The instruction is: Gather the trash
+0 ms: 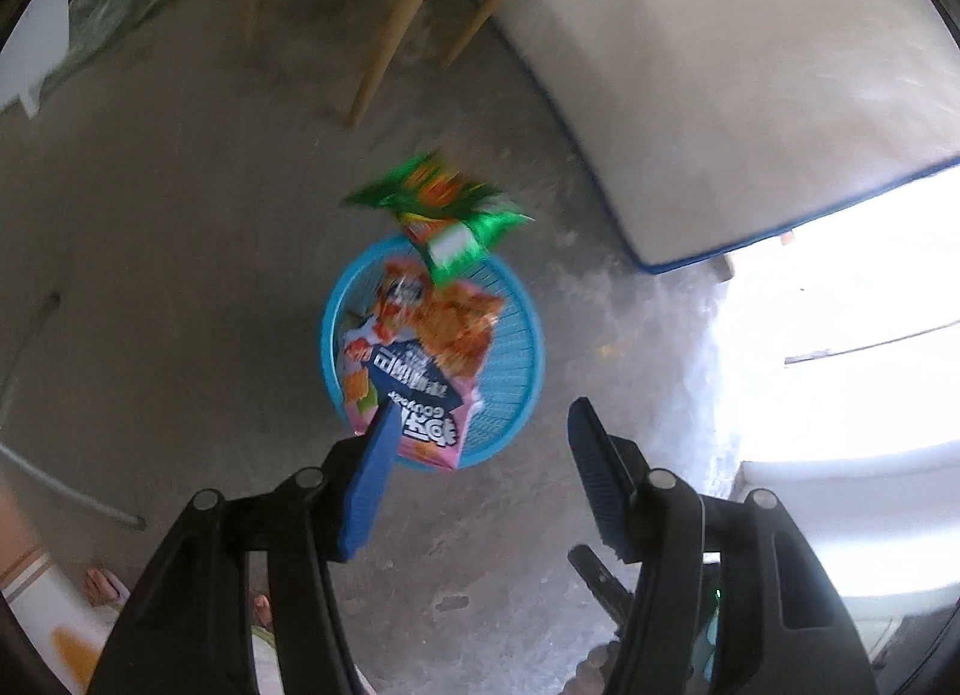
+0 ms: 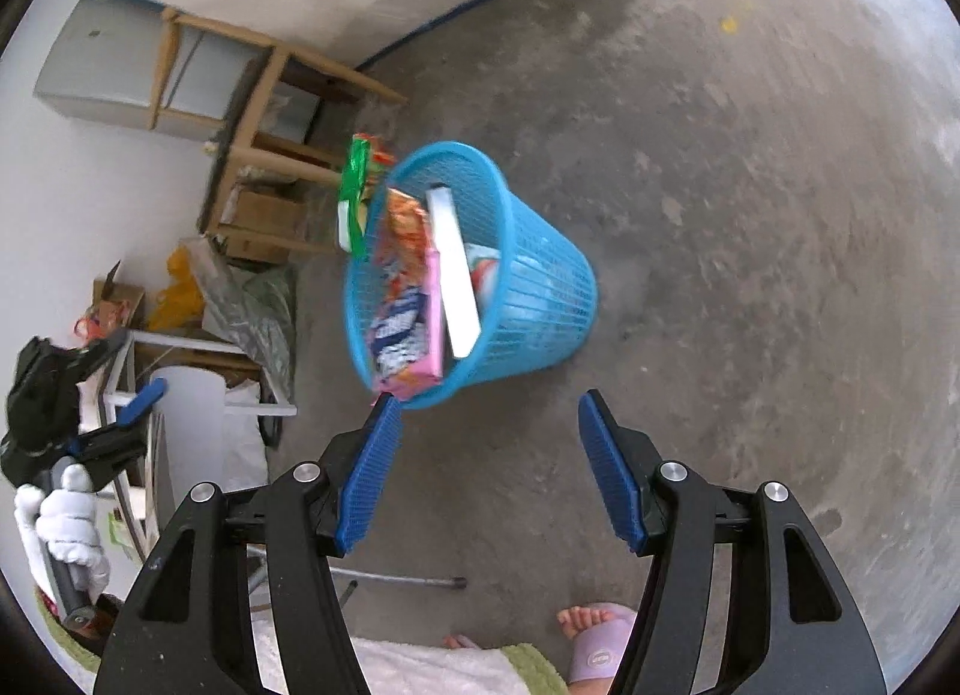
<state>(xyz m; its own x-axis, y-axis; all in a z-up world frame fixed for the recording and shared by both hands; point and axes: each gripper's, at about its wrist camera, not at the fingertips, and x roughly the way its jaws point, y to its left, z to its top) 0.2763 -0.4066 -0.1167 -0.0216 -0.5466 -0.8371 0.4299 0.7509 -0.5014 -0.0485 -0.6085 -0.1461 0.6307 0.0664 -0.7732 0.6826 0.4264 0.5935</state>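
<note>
Underfoot, the surface is a bare grey concrete floor (image 2: pixel 750 215), mottled and stained. A white mattress with blue piping (image 1: pixel 720 65) fills the upper right of the left wrist view, with a wooden chair frame (image 1: pixel 408 5) at upper centre. The right wrist view shows a wooden shelf unit (image 2: pixel 264 155) at upper left, with cardboard boxes and plastic sheeting below it.

The blue mesh basket (image 1: pixel 516 347) stands on the floor at frame centre in both views. A pink-and-orange snack bag (image 1: pixel 426 359) sits in it, long axis running from the basket's lower rim toward its upper rim in the left wrist view, with the printed end overhanging the lower rim. A green wrapper (image 1: pixel 444 209), motion-blurred, is at the basket's upper rim; contact cannot be determined. A white flat box (image 2: pixel 456 275) leans inside the basket.

The left gripper (image 1: pixel 480 425) stands wide with nothing between its pads. The right gripper (image 2: pixel 489 425) also stands wide and empty. A white-gloved hand (image 2: pixel 66 515) appears at lower left of the right wrist view.
</note>
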